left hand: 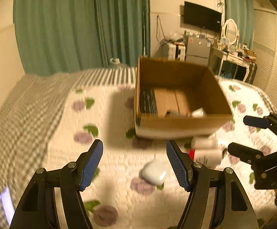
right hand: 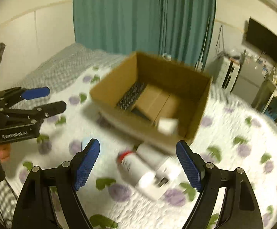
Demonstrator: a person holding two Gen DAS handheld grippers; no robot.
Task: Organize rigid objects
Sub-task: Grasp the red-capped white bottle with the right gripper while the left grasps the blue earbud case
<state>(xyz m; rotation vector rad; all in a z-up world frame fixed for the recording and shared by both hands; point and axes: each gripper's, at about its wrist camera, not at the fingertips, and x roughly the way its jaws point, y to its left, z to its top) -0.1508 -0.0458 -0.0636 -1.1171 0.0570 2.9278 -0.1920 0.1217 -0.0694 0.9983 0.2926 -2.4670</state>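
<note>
An open cardboard box point(left hand: 176, 123) point(right hand: 117, 87) stands on the bed. Inside lie a dark keyboard-like item point(left hand: 148, 103) point(right hand: 131, 94), a brown carton point(right hand: 155, 101) and a small white object point(left hand: 198, 112) point(right hand: 168, 126). A white earbud case point(left hand: 154, 172) lies on the quilt between my left gripper's open jaws point(left hand: 134, 164). White bottles, one with a red cap point(right hand: 136, 167) point(left hand: 205, 148), lie in front of the box between my right gripper's open jaws point(right hand: 138, 164). Both grippers are empty.
The bed has a floral quilt point(left hand: 119, 114) point(right hand: 234, 162) and a checked sheet point(left hand: 23, 114). Green curtains point(left hand: 81, 24), a wall TV point(left hand: 201, 16), a small fridge point(left hand: 197, 47) and a cluttered dressing table point(left hand: 234, 55) stand beyond.
</note>
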